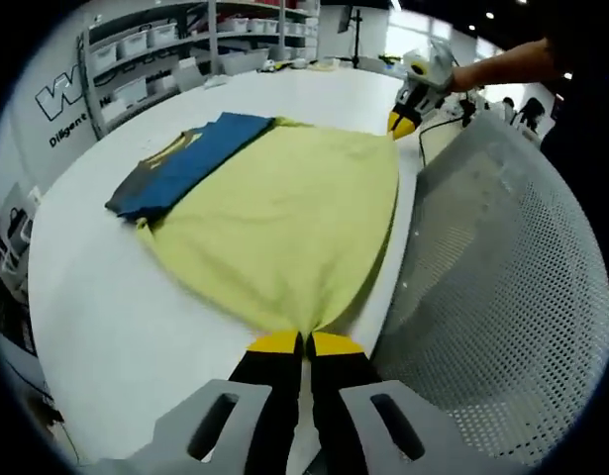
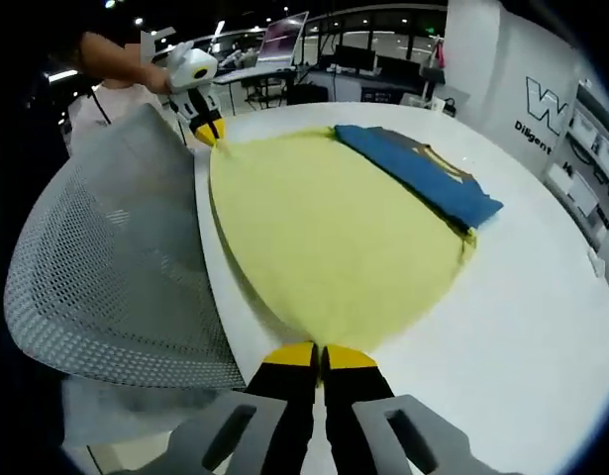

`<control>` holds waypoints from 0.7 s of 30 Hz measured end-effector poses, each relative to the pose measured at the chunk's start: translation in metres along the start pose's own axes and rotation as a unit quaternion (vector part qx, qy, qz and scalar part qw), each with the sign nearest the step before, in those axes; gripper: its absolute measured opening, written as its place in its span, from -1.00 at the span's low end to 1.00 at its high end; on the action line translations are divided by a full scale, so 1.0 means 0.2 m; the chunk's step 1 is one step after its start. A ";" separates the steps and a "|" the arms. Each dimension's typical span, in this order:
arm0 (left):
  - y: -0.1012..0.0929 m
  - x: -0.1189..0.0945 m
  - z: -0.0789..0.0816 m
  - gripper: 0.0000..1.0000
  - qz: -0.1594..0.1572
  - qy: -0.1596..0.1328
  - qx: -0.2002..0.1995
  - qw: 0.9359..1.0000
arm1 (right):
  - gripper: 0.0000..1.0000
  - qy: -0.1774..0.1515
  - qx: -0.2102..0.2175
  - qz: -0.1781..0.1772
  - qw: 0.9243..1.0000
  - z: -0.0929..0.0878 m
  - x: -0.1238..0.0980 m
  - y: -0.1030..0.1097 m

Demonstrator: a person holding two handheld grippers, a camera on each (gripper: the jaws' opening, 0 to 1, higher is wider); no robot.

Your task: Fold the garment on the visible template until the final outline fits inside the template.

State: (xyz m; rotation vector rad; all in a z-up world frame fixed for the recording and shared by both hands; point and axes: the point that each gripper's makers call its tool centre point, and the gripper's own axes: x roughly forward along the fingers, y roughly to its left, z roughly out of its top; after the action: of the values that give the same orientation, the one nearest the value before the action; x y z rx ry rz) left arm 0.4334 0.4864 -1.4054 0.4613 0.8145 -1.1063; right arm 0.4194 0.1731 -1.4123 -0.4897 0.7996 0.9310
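A yellow garment [image 1: 284,218] [image 2: 334,228] lies spread flat on the white round table [image 1: 106,317] [image 2: 542,327]. Along its far side lies a blue and dark grey cloth part [image 1: 185,163] [image 2: 423,168] with yellow print; whether it belongs to the same garment I cannot tell. My left gripper [image 1: 304,341] is shut on one corner of the yellow cloth at the table's near edge, and it appears again as the left gripper [image 2: 207,127]. My right gripper [image 2: 321,354] is shut on the other corner, also seen as the right gripper [image 1: 405,119]. The hem is stretched between them.
A grey mesh chair back [image 1: 502,267] [image 2: 106,267] stands close against the table edge beside the held hem. A person's arm [image 1: 502,64] reaches in behind a gripper. Shelves with boxes [image 1: 155,49] and desks with monitors [image 2: 284,45] line the room beyond the table.
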 end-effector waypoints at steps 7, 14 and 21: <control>-0.07 -0.13 0.07 -1.00 -0.027 -0.018 -0.014 0.999 | -1.00 -0.022 -0.003 0.024 0.999 0.14 -0.15 0.07; -0.04 -0.31 0.22 -1.00 -0.031 -0.051 -0.040 0.997 | -1.00 -0.068 0.015 0.044 0.997 0.36 -0.32 0.08; -0.04 -0.45 0.39 -1.00 -0.039 -0.079 -0.052 0.995 | -1.00 -0.087 0.025 0.073 0.993 0.52 -0.42 0.07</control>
State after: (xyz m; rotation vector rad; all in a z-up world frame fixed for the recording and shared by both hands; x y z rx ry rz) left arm 0.4344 0.4833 -1.2867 0.2524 0.7523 -1.1505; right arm 0.4182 0.2086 -1.2820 -0.3041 0.7044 1.0708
